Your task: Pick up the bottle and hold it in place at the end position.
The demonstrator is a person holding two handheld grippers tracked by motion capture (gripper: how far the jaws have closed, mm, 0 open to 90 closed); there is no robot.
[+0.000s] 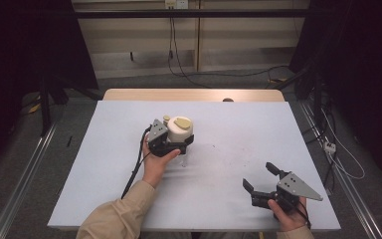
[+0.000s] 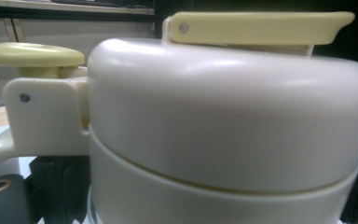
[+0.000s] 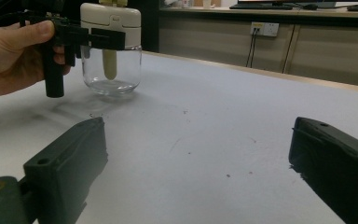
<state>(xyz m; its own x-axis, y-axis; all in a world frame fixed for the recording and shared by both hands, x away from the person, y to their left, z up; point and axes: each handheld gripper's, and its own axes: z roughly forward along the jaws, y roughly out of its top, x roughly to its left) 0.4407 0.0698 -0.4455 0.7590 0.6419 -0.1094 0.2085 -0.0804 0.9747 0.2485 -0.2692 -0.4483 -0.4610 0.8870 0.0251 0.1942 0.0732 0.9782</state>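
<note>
A clear glass jar (image 1: 180, 130) with a cream lid stands left of the table's middle; a pale yellow lever and a knob sit on top of the lid. My left gripper (image 1: 178, 139) is shut on the lid, one jaw on each side. In the left gripper view the lid (image 2: 228, 116) is very close, with the black jaws at the bottom corners. The right gripper view has the jar (image 3: 112, 70) at upper left, resting on the table, with a hand (image 3: 9, 51) holding the left gripper. My right gripper (image 1: 258, 175) is open near the front right, with nothing between its jaws (image 3: 196, 154).
A pale cover (image 1: 229, 129) lies over the table, with a strip of wood (image 1: 194, 94) showing along the far edge. A small dark object (image 1: 228, 100) sits at that edge. Cables (image 1: 179, 59) run over the floor behind, and metal rails (image 1: 25, 164) flank the table.
</note>
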